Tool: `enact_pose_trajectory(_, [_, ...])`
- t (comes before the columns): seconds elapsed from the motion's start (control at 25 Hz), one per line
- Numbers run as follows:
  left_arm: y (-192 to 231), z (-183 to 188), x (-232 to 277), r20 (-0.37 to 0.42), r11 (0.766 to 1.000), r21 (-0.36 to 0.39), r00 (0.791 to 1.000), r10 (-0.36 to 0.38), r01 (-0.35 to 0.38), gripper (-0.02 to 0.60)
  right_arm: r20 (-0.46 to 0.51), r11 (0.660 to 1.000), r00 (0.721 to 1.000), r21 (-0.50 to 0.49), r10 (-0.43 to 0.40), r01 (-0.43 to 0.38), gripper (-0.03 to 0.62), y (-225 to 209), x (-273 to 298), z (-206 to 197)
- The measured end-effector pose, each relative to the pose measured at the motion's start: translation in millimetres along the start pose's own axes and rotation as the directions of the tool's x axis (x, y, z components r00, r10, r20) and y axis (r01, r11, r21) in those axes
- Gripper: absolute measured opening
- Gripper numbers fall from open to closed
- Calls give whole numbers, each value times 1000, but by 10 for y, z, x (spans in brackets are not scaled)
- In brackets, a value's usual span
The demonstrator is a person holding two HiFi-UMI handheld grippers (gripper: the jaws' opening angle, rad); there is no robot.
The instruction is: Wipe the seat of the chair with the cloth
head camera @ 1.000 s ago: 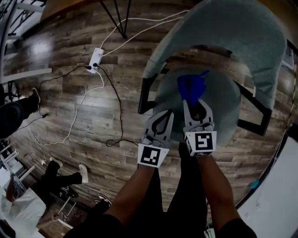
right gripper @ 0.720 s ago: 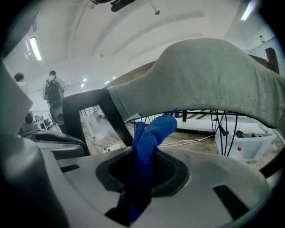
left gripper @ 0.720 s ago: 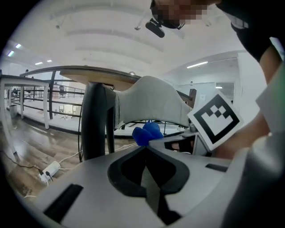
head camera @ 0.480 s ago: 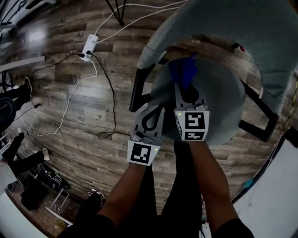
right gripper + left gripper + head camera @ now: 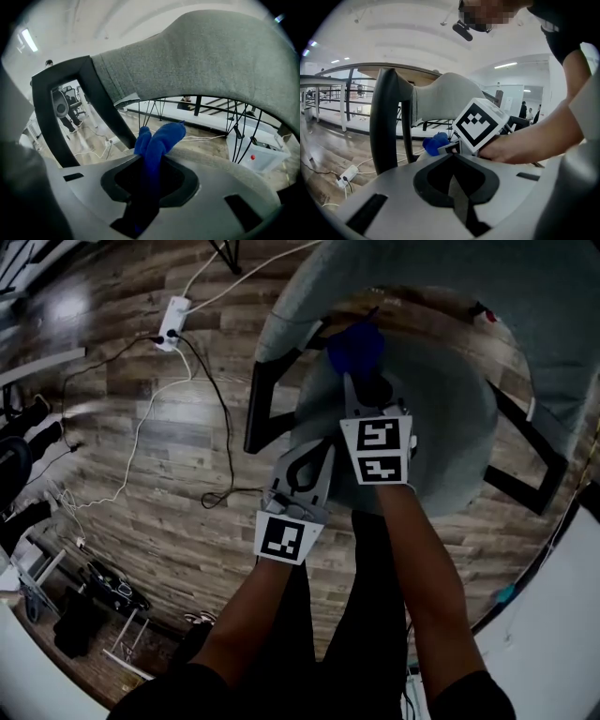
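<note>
The jaws of the right gripper are clamping the blue cloth, which is bunching beyond the tips over the grey chair seat near the backrest, while the jaws of the left gripper are resting together, empty, at the seat's near edge.

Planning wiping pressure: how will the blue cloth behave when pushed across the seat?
Probably floppy: the cloth bunches into soft folds beyond the right claw shut on it. Likely light, so it may drag and crumple on the fabric seat rather than slide.
</note>
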State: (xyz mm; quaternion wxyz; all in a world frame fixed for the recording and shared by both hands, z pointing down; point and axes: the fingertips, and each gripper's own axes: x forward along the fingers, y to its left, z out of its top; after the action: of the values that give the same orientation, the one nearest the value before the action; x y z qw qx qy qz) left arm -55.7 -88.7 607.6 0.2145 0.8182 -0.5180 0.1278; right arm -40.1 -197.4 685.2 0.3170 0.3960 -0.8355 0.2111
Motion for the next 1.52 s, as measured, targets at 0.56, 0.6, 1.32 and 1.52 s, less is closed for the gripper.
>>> enact_pose_trajectory(0.56, [-174, 45, 268, -20, 997, 45, 998, -67, 68, 2, -11, 992, 992, -4, -129, 129, 87, -551, -136, -75])
enact_pose_trajectory(0.6, [-194, 54, 291, -20, 996, 54, 997, -74, 74, 2, -13, 990, 990, 0, -143, 143, 87, -584, -158, -92])
enact_pose_trajectory(1.32, [-455, 5, 579, -57, 994, 42, 994, -95, 98, 2, -47, 932, 936, 82, -350, 353, 87, -1449, -672, -507])
enact_pose_trajectory(1.52, [-574, 12, 655, -66, 996, 48, 995, -76, 79, 2, -48, 905, 910, 95, -412, 415, 87, -1752, -855, -671])
